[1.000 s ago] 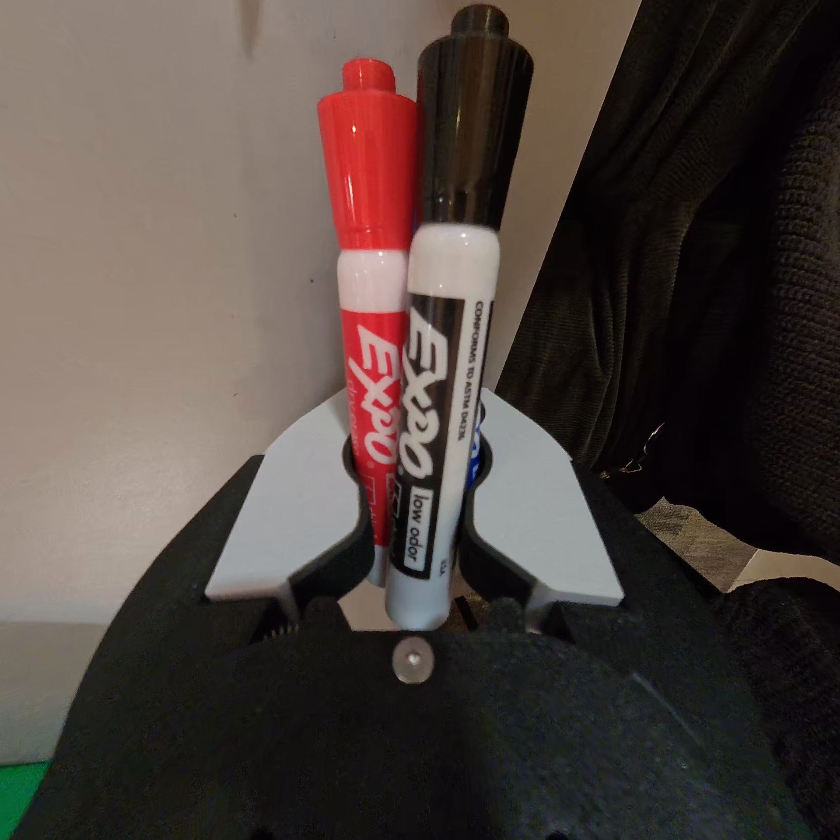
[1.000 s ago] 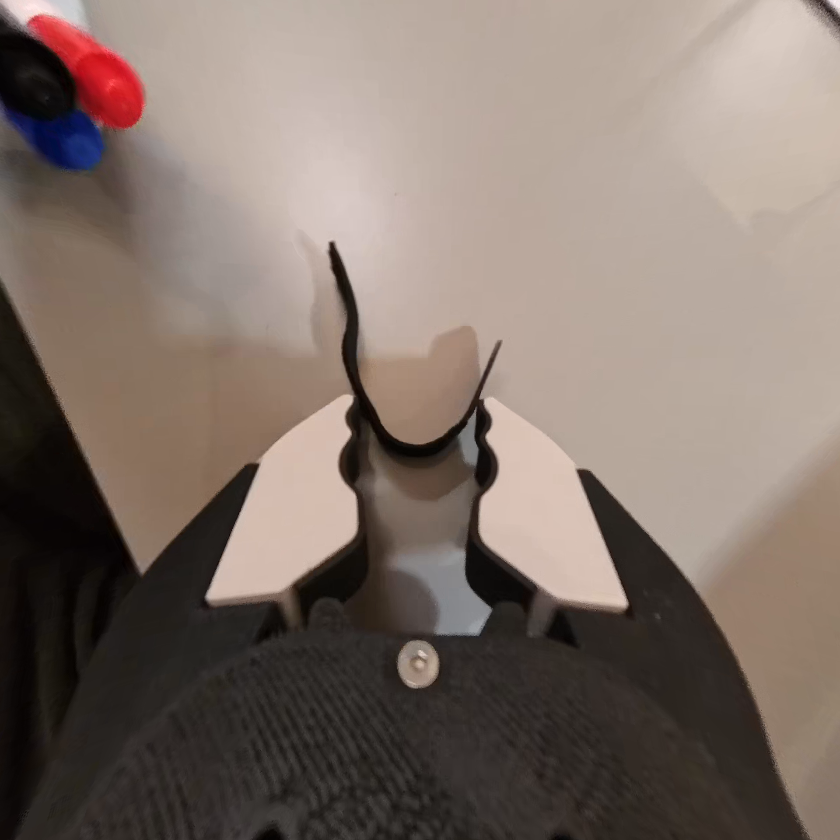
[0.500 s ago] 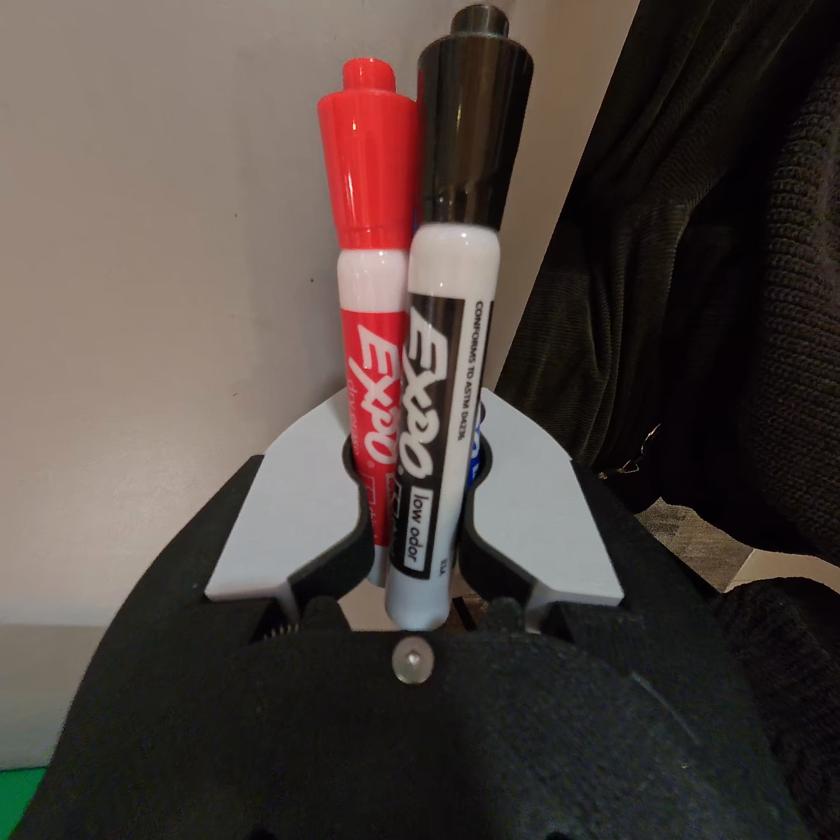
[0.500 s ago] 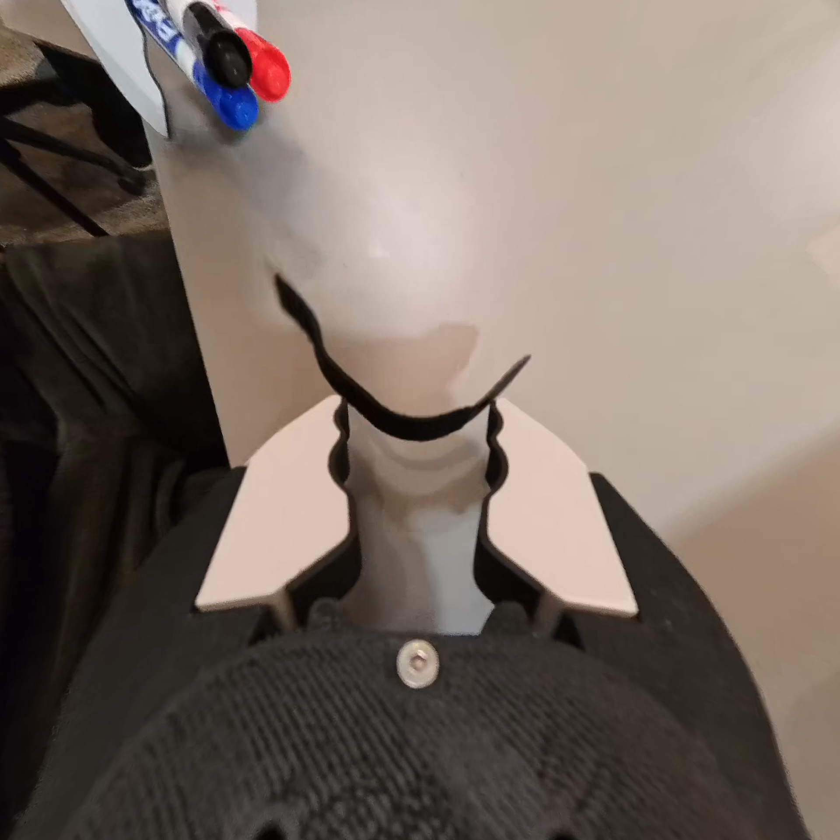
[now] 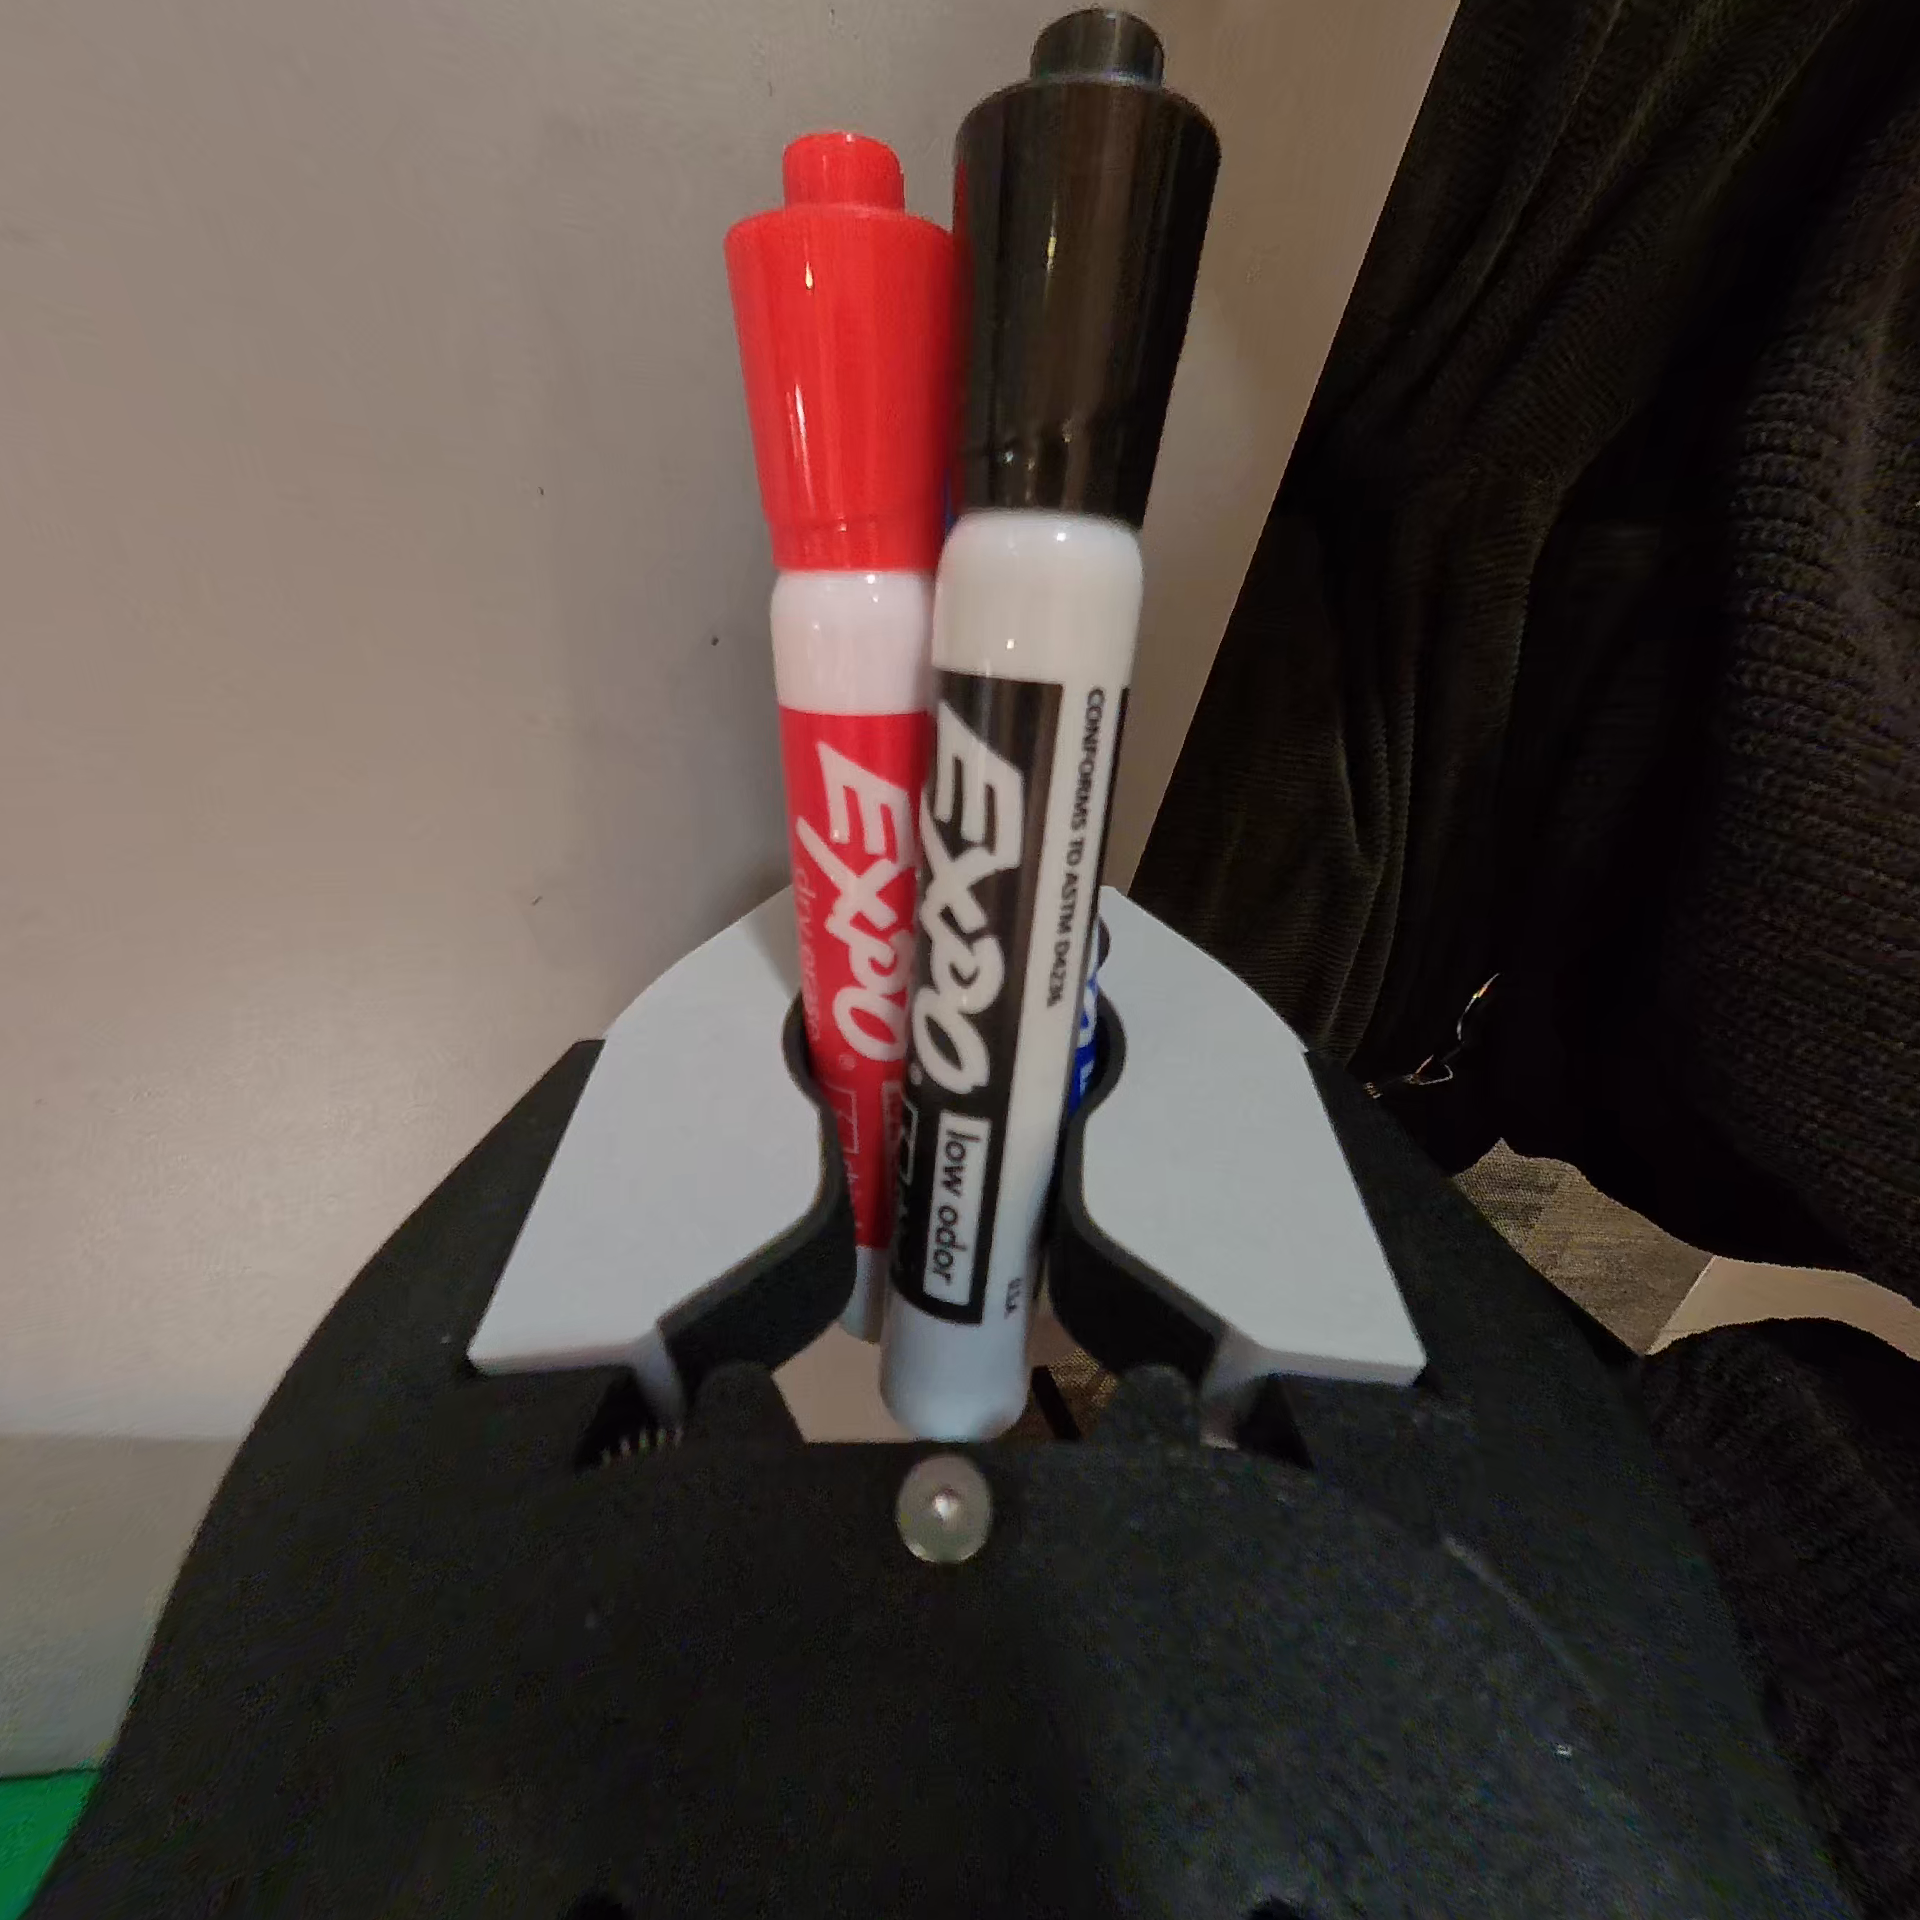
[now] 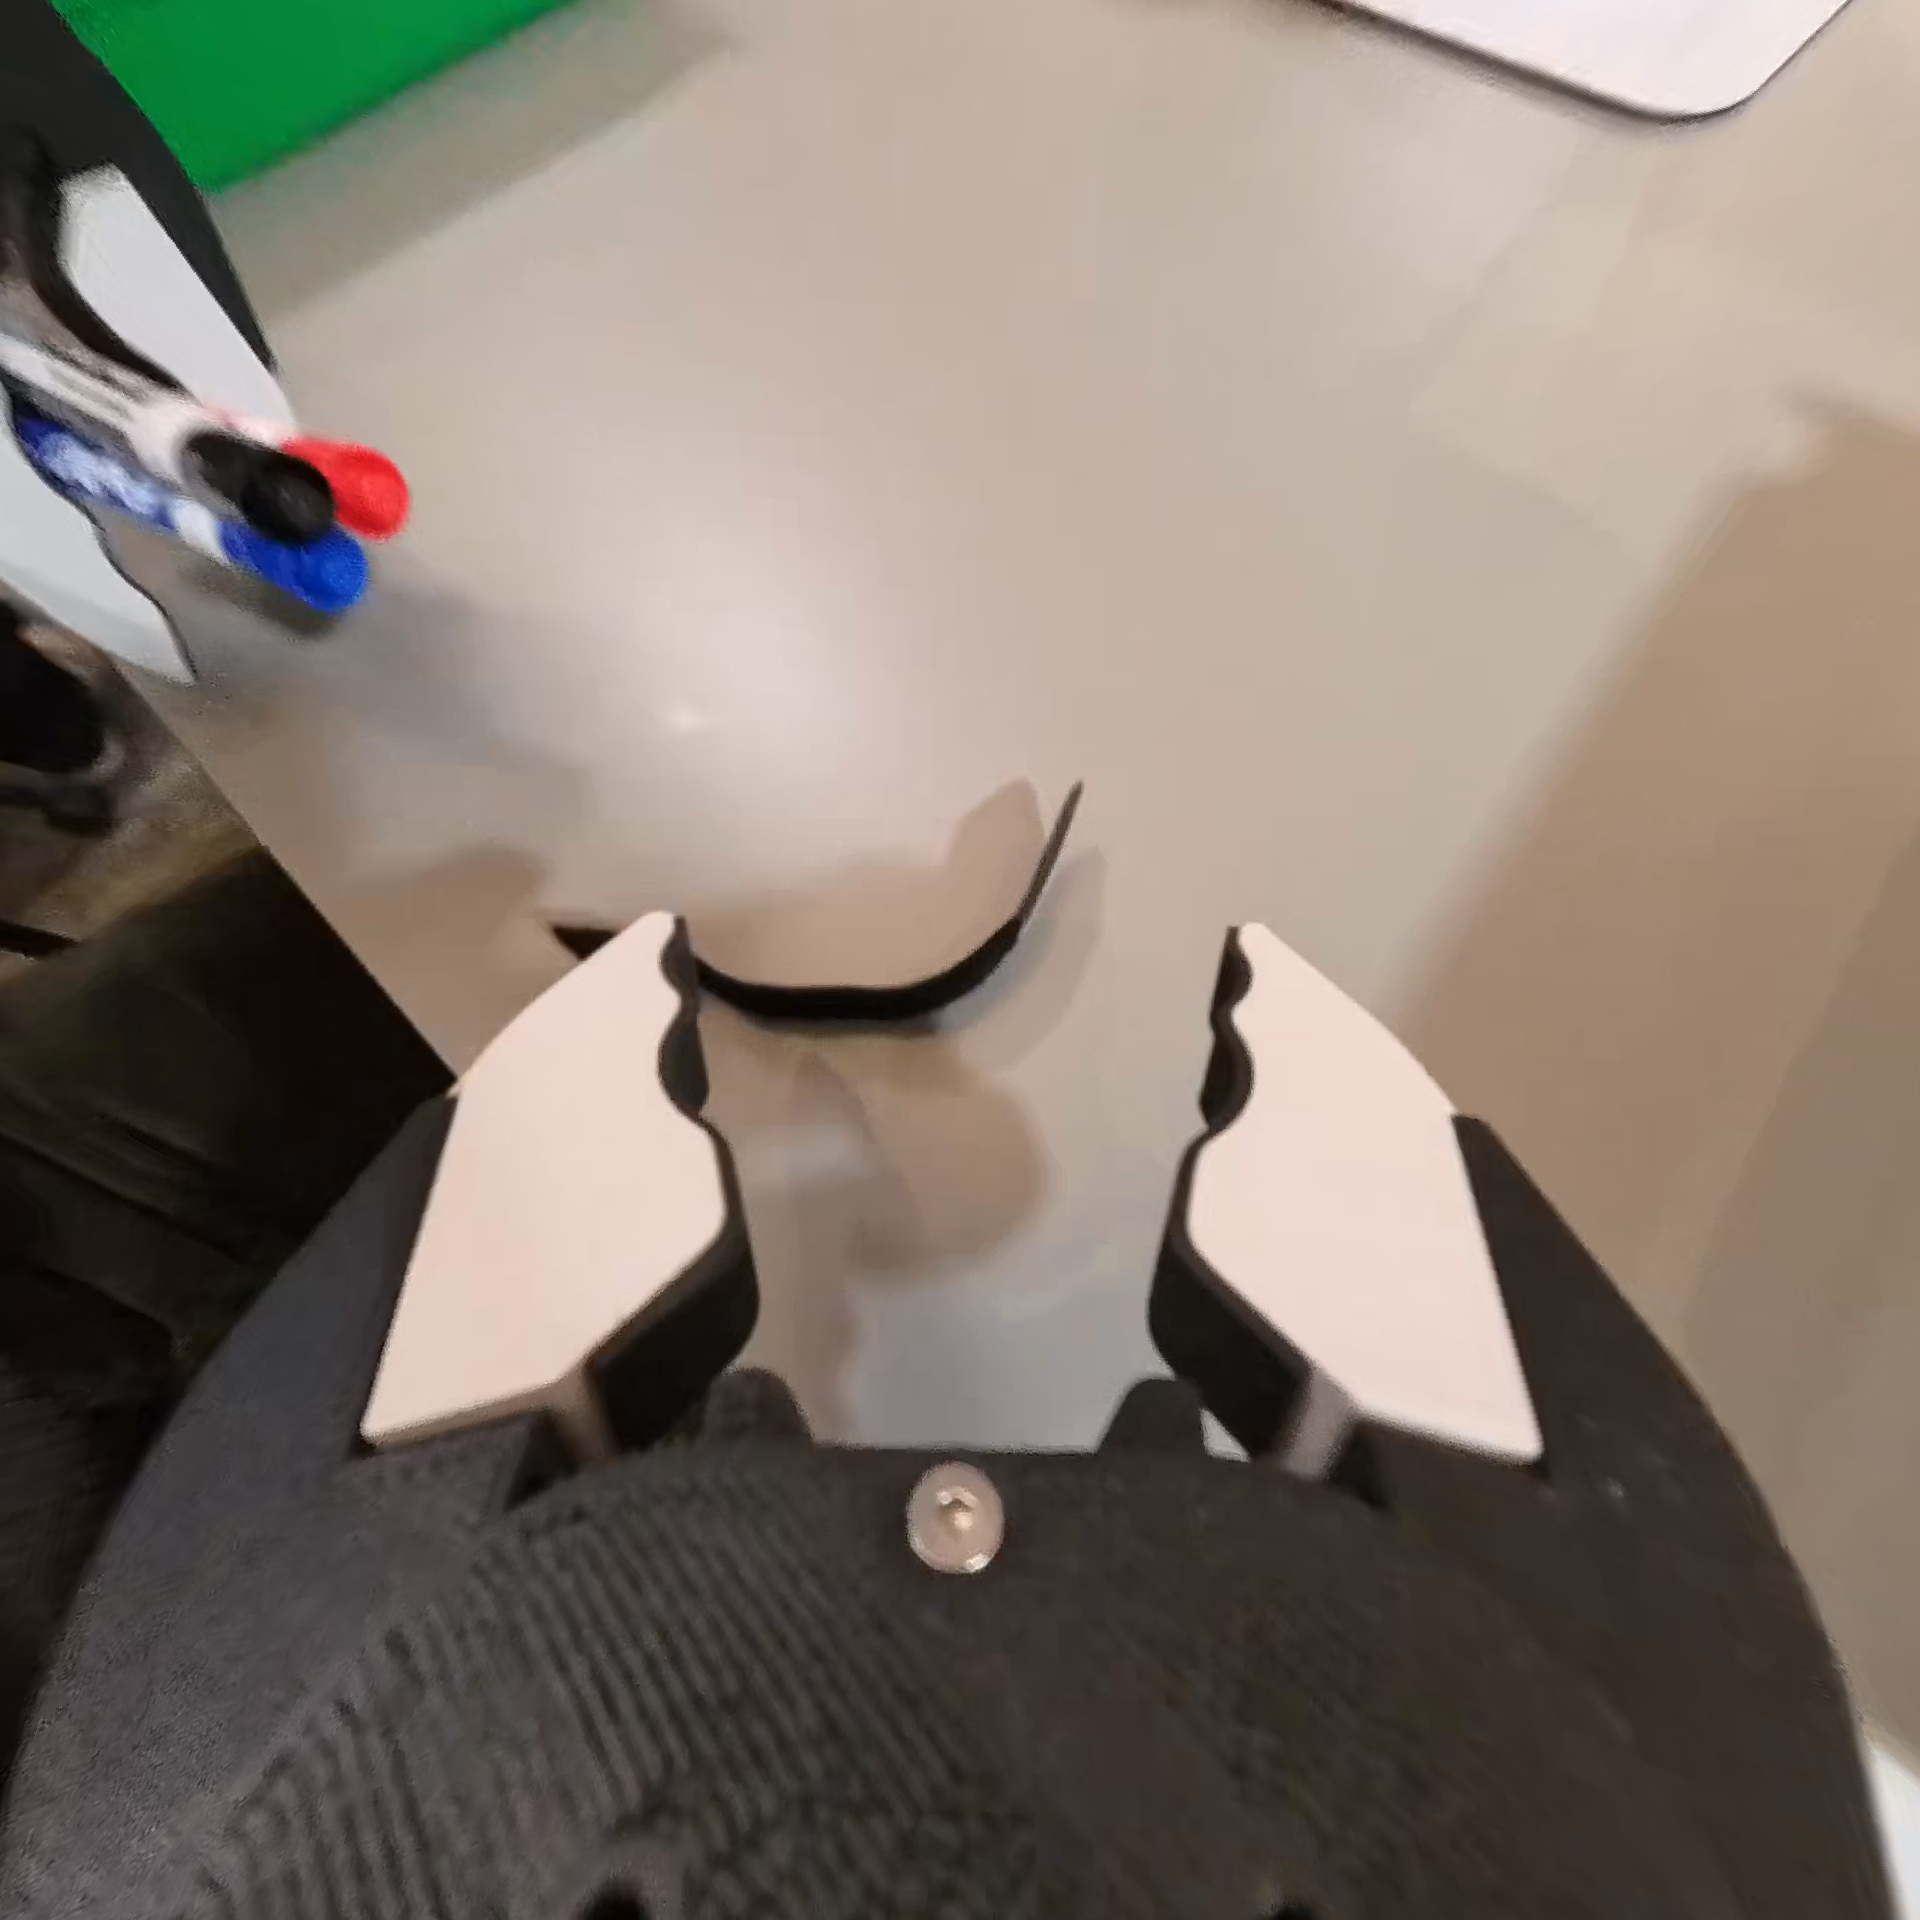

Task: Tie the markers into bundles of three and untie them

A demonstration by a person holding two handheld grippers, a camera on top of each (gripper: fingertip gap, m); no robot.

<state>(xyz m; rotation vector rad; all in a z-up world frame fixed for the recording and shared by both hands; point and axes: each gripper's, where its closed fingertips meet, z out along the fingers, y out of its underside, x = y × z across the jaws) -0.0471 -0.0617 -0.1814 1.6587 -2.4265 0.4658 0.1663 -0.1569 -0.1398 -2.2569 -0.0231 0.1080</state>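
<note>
My left gripper (image 5: pixel 943 935) is shut on three markers held side by side, caps pointing away: a red marker (image 5: pixel 842 416), a black marker (image 5: pixel 1070 364) and a blue marker (image 5: pixel 1086 1039) mostly hidden behind them. No tie shows around them. The same bundle (image 6: pixel 291 509) shows at the far left of the right wrist view, above the beige table (image 6: pixel 1039 416). My right gripper (image 6: pixel 953 935) is open and empty. A black strap (image 6: pixel 831 1000) lies curved on the table by its left fingertip, one end curling up.
Dark fabric (image 5: pixel 1610 623) fills the right side of the left wrist view, past the table's edge. A green surface (image 6: pixel 312 73) lies at the far left and a white flat object (image 6: pixel 1558 42) at the far right of the table.
My right gripper has opened and let go of the black strap, which now rests on the table. Its view has swung so the marker bundle sits lower left. The left gripper has not moved.
</note>
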